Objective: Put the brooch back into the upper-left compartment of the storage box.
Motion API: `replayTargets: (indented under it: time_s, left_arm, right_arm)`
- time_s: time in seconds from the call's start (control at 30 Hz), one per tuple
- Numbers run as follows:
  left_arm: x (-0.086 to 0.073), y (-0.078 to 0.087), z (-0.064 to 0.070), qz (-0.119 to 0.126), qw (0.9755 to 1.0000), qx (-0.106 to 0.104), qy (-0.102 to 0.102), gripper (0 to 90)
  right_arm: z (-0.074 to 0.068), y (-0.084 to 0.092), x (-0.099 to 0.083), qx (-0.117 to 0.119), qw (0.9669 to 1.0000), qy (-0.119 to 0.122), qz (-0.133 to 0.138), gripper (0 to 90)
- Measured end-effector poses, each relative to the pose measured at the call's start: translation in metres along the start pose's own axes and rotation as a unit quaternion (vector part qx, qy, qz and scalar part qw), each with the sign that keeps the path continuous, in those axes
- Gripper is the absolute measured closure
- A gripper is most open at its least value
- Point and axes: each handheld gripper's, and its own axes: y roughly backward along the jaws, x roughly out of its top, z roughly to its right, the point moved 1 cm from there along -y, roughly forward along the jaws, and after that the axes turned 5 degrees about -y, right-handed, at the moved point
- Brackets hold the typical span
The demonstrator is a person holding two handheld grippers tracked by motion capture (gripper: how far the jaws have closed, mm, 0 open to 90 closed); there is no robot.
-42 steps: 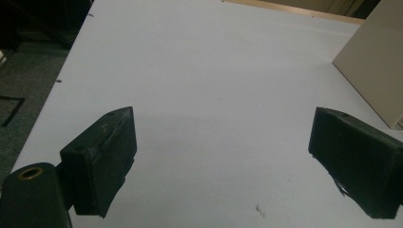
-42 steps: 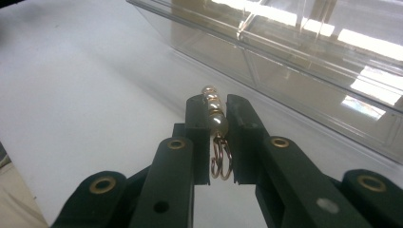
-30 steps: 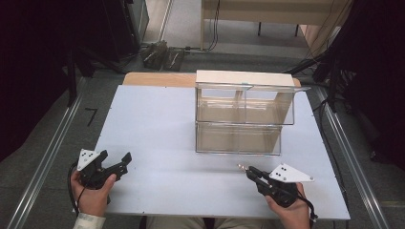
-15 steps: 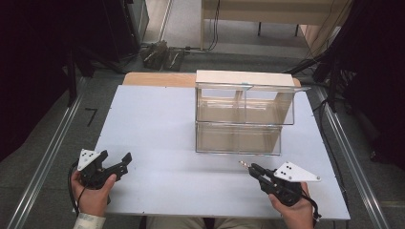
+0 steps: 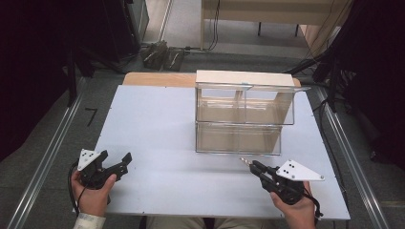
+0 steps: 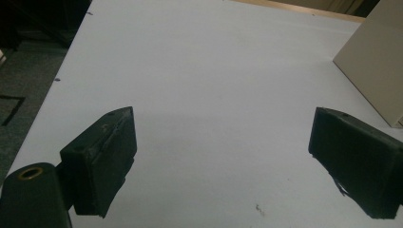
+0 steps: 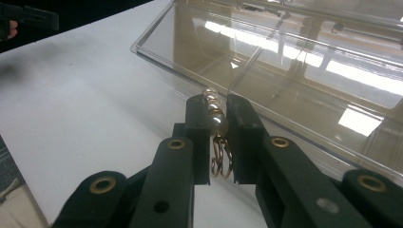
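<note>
A: Start close in. What has the right gripper [image 7: 217, 124] got?

B: In its own view the jaws are clamped on a small piece of jewellery, an earring [image 7: 217, 124] by the look of it: pale beads stacked between the pads, gold wire loops hanging below them. One bead pokes out past the tips.

A: And from above?

B: From the high view the right gripper [image 5: 251, 163] sits near the table's front right corner, in the person's right hand [image 5: 297, 210], pointing up and left toward the box. The earring [image 5: 244, 160] shows as a tiny glint at its tip, held just above the table [image 5: 157, 124].

A: The left one?

B: The left gripper [image 5: 115, 163] is at the front left, in the left hand [image 5: 93, 193]. Its jaws stand wide apart with nothing between them. Its own view shows the two black pads [image 6: 105, 156] far apart over bare white tabletop.

A: So the two are well apart?

B: Yes, opposite front corners.

A: What lies past the earring?

B: A clear plastic box [image 5: 241, 117] with two tiers, standing near the middle right of the table. The upper tier has a divider across it, and a pale top runs along its back. In the right gripper view the box [image 7: 304, 61] is just beyond the jaws, its front edge close to the beads but not touching.

A: Beyond the table?

B: Grey floor, cables and a wooden bench [image 5: 267, 9].
</note>
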Motion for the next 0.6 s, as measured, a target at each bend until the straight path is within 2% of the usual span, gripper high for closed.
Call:
replayTargets:
  time_s: [0.6]
  left_arm:
    - [0.000, 0.000, 0.000, 0.001, 1.0000, 0.000, 0.000, 9.4]
  right_arm:
    - [-0.003, 0.000, 0.017, 0.005, 0.9996, 0.008, 0.025, 77.9]
